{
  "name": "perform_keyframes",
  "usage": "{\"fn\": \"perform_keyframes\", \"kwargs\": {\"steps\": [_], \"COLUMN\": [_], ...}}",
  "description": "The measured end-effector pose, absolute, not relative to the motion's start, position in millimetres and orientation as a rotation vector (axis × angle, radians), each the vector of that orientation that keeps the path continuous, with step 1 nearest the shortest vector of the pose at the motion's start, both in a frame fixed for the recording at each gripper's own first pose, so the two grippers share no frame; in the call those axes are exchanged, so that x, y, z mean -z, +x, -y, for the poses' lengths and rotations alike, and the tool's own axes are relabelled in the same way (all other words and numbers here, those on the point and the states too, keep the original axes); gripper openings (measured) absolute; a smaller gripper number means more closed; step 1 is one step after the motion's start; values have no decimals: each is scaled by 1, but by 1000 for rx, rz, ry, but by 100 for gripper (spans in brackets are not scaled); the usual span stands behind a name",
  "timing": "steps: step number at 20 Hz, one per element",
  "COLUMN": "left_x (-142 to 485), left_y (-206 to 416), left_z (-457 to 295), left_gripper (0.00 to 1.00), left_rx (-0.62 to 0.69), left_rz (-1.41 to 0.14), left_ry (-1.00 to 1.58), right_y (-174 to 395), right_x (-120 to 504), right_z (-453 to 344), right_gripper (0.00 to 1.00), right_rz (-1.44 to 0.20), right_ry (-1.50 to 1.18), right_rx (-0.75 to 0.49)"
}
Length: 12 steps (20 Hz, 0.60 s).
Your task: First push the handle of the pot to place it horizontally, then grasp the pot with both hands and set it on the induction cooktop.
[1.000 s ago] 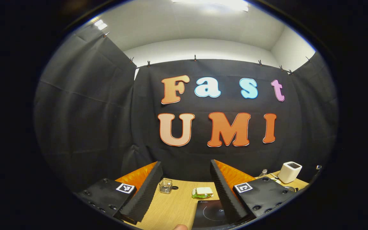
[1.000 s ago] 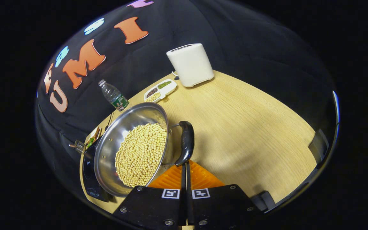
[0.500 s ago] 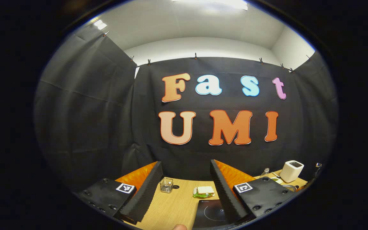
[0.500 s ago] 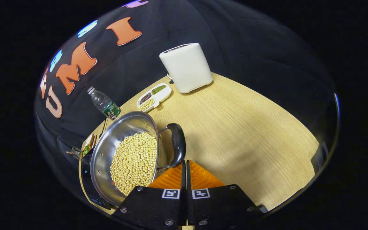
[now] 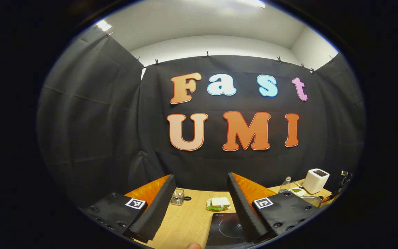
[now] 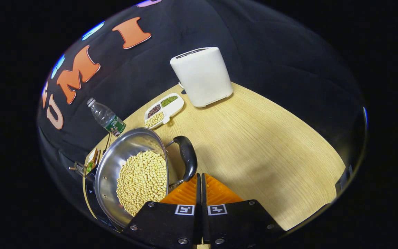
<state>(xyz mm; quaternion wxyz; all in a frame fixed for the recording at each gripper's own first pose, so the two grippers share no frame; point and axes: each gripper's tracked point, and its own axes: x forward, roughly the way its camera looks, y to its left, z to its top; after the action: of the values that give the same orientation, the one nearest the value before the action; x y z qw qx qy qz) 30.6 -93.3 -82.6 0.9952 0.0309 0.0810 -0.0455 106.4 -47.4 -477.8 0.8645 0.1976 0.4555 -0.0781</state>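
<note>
A steel pot (image 6: 112, 166) holding pale soybeans (image 6: 142, 181) sits on the wooden table, its left side over the black induction cooktop (image 6: 89, 188). The pot's black loop handle (image 6: 188, 159) faces my right gripper (image 6: 199, 175), which is shut with nothing between its fingers; the tips touch the handle's lower end. In the left gripper view, my left gripper (image 5: 200, 177) is held open above the table's left part, with the cooktop (image 5: 225, 226) below, between its fingers. The pot's rim (image 5: 311, 198) peeks out behind the right finger.
A water bottle (image 6: 106, 117), a divided white dish (image 6: 163, 110) of beans and a white appliance (image 6: 202, 76) stand behind the pot. A sandwich (image 5: 218, 203) and a small glass (image 5: 177, 197) lie beyond the cooktop. Bare wood (image 6: 261, 138) stretches to the pot's right.
In the right gripper view the pot and handle have slid left and down, the handle's top leaning further left against the shut tips. The left gripper view has tilted slightly, showing more table.
</note>
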Motion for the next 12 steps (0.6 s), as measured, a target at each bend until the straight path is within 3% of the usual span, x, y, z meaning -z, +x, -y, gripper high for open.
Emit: {"fn": "perform_keyframes", "kwargs": {"steps": [12], "left_x": [190], "left_y": [30], "left_z": [204], "left_gripper": [98], "left_rx": [214], "left_rz": [-295], "left_ry": [-12], "right_y": [126], "right_x": [469], "right_z": [63], "right_gripper": [0], "right_rz": [-914], "right_ry": [265], "right_rx": [163]}}
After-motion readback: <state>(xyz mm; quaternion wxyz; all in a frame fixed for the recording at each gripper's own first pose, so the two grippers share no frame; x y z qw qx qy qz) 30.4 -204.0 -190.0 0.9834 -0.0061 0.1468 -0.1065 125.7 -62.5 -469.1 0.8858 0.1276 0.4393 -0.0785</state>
